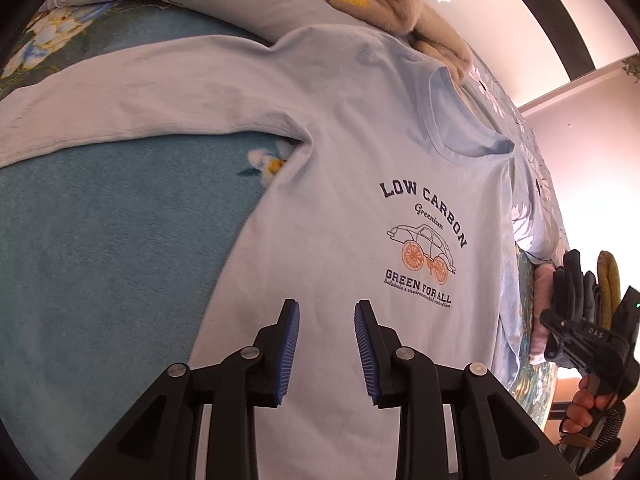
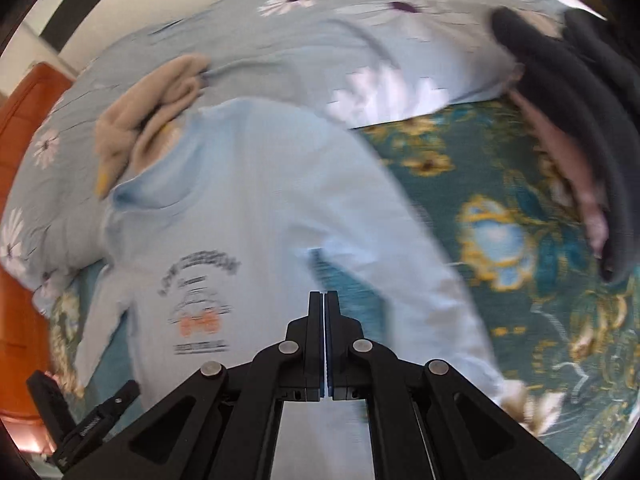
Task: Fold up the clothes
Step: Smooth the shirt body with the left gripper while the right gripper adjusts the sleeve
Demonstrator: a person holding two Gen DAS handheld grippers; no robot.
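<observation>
Nearest the left wrist camera, the left hand-held gripper (image 1: pixel 326 312) hovered over the lower front of a pale blue long-sleeved cotton shirt (image 1: pixel 320 208), its blue ribbed pads a narrow gap apart with nothing between them. The right hand-held gripper (image 2: pixel 324 300) had its pads pressed together, and no cloth could be seen gripped between them; that view was blurred.

The shirt lay flat, chest up, on a bed with a teal fleece blanket patterned with yellow and blue flowers (image 1: pixel 100 240), one sleeve stretched out to the left. Its chest print read "LOW CARBON", "Greenism", a line-drawn car with orange wheels, then "GREEN FOR ALL".

To the right, a dark grey garment (image 2: pixel 560 92) and a pink one (image 2: pixel 576 176) lay just past the other sleeve. Beyond the collar, a beige fluffy garment with a yellow patch (image 1: pixel 384 4) rested touching the shoulder. Farther off lay a light blue quilt printed with white daisies (image 2: pixel 248 32).
</observation>
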